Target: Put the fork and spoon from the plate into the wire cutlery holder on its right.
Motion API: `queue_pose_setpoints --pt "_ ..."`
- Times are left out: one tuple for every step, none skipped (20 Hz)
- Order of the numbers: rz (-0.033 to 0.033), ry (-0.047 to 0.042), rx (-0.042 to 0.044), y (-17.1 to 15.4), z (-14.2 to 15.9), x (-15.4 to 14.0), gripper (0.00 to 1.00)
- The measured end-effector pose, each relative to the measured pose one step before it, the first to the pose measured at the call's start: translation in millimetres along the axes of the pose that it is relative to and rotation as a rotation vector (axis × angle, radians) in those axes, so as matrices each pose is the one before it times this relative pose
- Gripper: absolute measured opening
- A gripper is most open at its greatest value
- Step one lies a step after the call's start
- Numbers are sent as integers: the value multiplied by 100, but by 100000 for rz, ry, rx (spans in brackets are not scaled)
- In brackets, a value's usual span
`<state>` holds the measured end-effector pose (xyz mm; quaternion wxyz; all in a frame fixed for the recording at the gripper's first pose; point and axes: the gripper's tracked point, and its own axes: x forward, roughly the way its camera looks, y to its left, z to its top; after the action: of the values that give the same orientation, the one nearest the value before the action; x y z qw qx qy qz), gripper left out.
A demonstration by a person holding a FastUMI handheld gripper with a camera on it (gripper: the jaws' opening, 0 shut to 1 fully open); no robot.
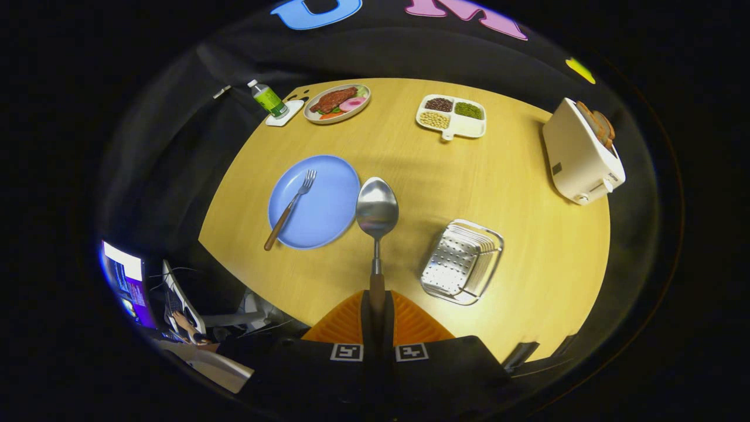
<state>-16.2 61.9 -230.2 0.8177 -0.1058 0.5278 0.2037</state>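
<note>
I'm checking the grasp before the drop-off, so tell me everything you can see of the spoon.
The spoon has a shiny, metal-looking oval bowl, a thin metal neck and a brown, wood-like handle. It is held lifted above the wooden table, its handle clamped between the fingers of the gripper, with the bowl pointing straight ahead of them. In the view its bowl sits beside the edge of the blue plate, with the wire cutlery holder off to its right. Only the fingers touch it.

Gripper w/ ribbed, fan-shaped pads, closed tight together; black housing behind them, 2 square black-and-white marker tags on top, one either side of the centre slot
</note>
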Motion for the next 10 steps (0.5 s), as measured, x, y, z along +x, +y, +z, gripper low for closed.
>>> queue_pose_setpoints --pt "-918 1202 -600 -1101 -203 -664 5" --pt "-1253 1945 -1265 -877 -278 -325 5" --pt "-1223 2619 -1613 -964 -331 -343 5" --pt "-1157 2370 -1505 -936 -165 -274 5" --pt "-1023 3169 -1571 -843 -441 -137 5" --pt "-929 3280 -1653 -754 -457 -210 5" --pt "-662 2553 -1485 -676 -322 -85 6" --pt "109 3062 -1378 -401 -410 15 6" --pt "327 3138 -952 -294 -332 160 5" --pt "214 3344 -771 -289 -343 202 6"
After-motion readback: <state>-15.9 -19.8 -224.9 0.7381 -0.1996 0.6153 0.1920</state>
